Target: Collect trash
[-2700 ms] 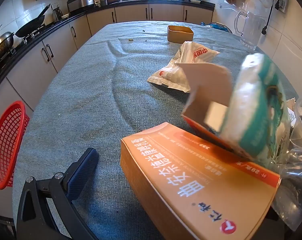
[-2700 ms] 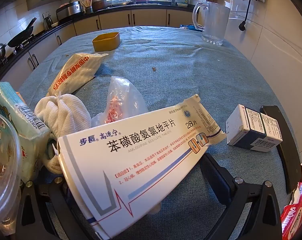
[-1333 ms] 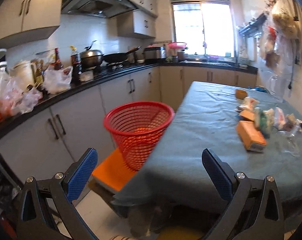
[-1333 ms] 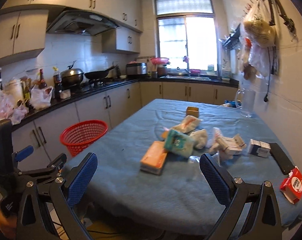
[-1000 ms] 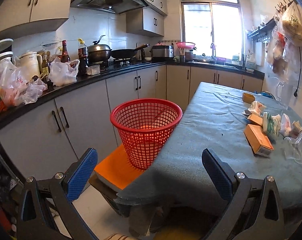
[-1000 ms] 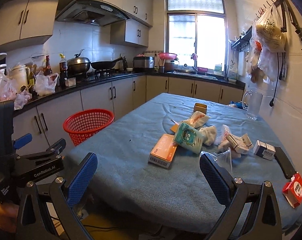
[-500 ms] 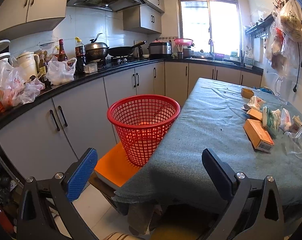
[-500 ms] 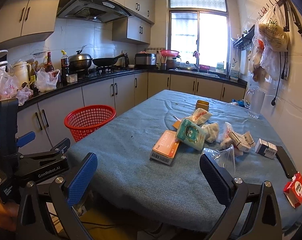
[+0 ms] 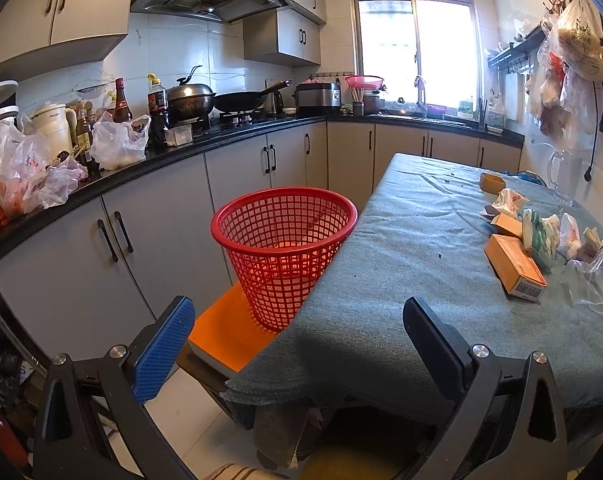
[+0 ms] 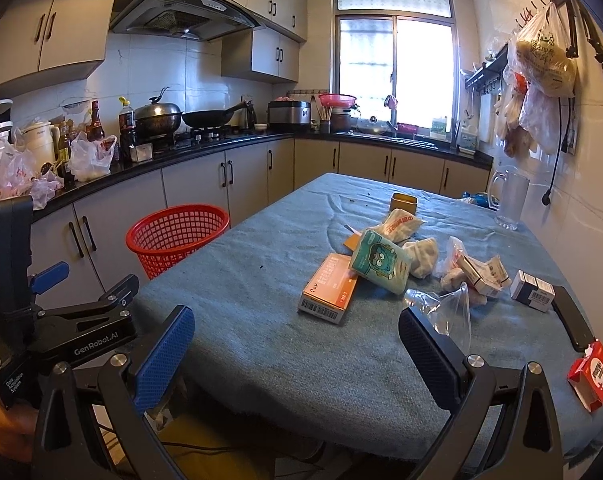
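A red mesh basket [image 9: 283,244] stands on an orange stool [image 9: 217,330] beside the table's left edge; the right wrist view shows the basket [image 10: 177,236] too. Trash lies in a heap on the table: an orange box [image 10: 328,288], a green-and-white packet [image 10: 381,266], a white wrapper [image 10: 401,224], crumpled white cloth [image 10: 423,256], small medicine boxes [image 10: 483,274] and a clear plastic bag [image 10: 449,308]. My left gripper [image 9: 297,344] hangs open and empty short of the table's near end. My right gripper [image 10: 297,354] is open and empty too, well short of the heap.
The table [image 10: 261,320] wears a grey-blue cloth. On it also sit a black phone [image 10: 571,320], a red carton [image 10: 591,374], a glass jug [image 10: 509,198] and a small yellow tub [image 10: 403,202]. Cabinets and a cluttered counter [image 9: 113,172] run along the left.
Both grippers were low among the trash 2.7 s ago and have pulled back off the table's near end. Over the last second both views drift slightly closer.
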Available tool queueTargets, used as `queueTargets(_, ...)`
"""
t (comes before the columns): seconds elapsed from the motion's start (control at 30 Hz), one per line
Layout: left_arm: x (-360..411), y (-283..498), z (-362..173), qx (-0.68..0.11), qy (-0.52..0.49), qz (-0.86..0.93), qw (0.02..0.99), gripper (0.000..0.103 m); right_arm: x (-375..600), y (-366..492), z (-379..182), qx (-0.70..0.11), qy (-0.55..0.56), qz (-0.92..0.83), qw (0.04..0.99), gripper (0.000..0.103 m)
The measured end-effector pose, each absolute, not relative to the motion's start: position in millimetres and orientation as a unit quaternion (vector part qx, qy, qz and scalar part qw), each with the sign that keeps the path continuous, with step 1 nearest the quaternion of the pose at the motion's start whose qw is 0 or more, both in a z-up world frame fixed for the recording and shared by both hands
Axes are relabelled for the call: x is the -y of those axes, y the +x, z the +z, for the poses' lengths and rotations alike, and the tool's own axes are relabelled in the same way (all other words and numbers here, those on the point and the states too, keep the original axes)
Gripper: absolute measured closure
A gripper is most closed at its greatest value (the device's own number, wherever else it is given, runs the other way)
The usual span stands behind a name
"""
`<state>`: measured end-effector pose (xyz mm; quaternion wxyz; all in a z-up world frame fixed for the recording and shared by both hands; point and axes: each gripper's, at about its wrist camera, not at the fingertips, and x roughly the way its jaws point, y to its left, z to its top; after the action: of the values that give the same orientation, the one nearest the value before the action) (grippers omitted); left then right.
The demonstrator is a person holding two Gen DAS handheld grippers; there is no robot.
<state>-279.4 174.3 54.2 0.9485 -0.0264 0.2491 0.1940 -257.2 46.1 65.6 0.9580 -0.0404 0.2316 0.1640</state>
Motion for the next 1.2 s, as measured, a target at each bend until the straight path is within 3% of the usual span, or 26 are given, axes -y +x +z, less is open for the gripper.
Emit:
queueTargets(0.6, -151, -259, 54, -0.260, 0.001, 0.146, 0.955, 0.000, -32, -239, 54, -0.260, -0.047, 0.123, 0.957, 0.000)
queueTargets(0.97, -124, -221, 62, -0.298, 0.008, 0.036, 0.954, 0.000, 48, -208, 51, -0.291, 0.025, 0.089, 0.952, 0.000)
queueTargets(1.07, -118, -208, 63, -0.319, -0.009, -0.009, 0.948, 0.001, 78, -195, 50, -0.308, 0.072, 0.106, 0.943, 0.007)
queueTargets(1.13, -114, -198, 66, -0.329, -0.017, -0.037, 0.943, 0.006, 95, -186, 49, -0.319, 0.102, 0.116, 0.935, 0.017)
queueTargets(1.2, -106, -187, 67, -0.340, -0.021, -0.064, 0.938, 0.017, 102, -180, 46, -0.326, 0.117, 0.135, 0.928, 0.019)
